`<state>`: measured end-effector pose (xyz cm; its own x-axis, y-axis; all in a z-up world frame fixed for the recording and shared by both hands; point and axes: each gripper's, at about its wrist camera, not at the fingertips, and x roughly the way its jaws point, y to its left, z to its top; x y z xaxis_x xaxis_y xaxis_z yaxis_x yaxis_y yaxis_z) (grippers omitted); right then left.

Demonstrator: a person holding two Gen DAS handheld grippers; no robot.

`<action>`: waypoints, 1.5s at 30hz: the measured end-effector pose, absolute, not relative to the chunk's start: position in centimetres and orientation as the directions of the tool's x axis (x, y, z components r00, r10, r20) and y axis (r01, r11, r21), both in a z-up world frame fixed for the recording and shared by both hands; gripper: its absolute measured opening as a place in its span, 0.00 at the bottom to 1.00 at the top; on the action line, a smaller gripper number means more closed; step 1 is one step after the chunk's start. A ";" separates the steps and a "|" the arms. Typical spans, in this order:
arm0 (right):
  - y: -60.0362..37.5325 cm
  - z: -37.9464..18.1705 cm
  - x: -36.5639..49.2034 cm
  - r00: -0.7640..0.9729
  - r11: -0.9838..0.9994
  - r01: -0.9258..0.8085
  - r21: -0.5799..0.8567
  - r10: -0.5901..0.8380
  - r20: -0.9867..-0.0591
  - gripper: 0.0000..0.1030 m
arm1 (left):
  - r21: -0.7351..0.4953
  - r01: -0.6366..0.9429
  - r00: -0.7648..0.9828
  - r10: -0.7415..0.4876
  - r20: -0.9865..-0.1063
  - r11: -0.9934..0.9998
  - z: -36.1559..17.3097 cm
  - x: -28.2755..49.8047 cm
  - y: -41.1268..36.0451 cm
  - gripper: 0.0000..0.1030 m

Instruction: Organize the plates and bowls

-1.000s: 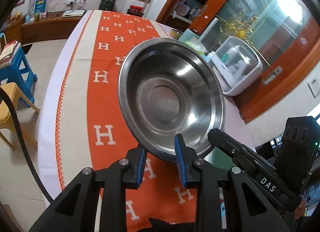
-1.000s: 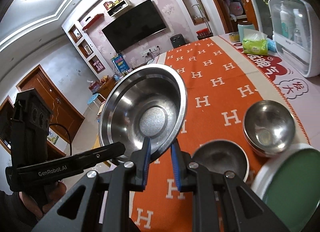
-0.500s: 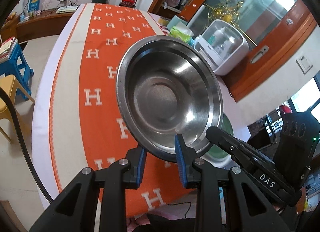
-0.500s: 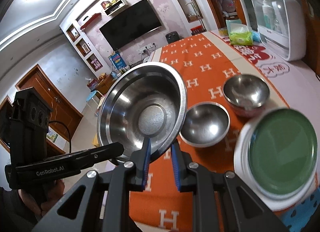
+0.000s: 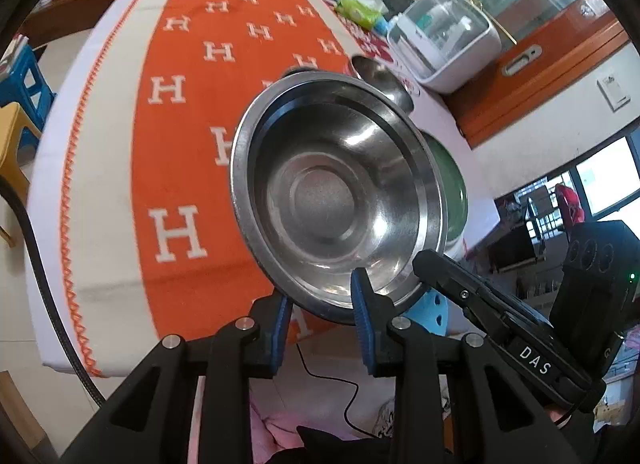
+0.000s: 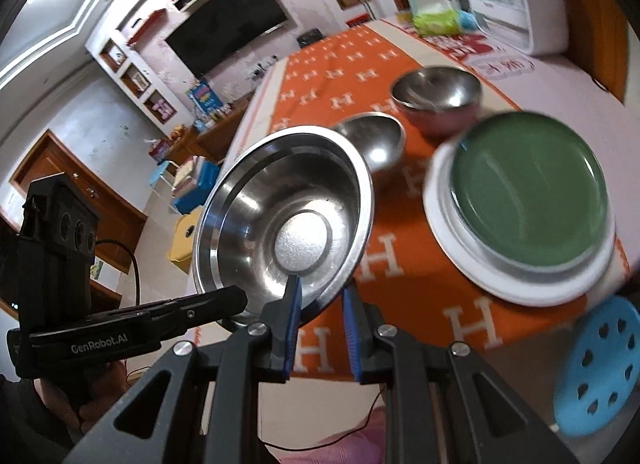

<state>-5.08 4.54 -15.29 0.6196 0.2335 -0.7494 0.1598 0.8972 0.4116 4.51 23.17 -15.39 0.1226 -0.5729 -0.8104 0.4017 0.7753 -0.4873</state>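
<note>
Left wrist view: both hand-held grippers, left (image 5: pixel 322 318) and right (image 6: pixel 320 318), are nearly closed on the near rim of a wide stainless steel basin (image 5: pixel 336 199), held tilted above the desk (image 5: pixel 120 167) edge. It looks light, rigid and slick, so the thin rim is the likeliest hold, best pinched from two sides.

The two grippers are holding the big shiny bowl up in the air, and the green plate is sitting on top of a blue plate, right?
Almost. The right wrist view shows the green plate resting on a white plate, not a blue one. Both the left gripper and right gripper do hold the big steel bowl aloft.
</note>
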 end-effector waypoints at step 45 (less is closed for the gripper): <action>1.6 -18.4 -3.5 0.431 0.917 0.224 0.330 0.210 -0.877 0.31 | -0.426 0.514 -0.046 -0.472 -0.880 0.745 -17.9 8.5 19.7 0.45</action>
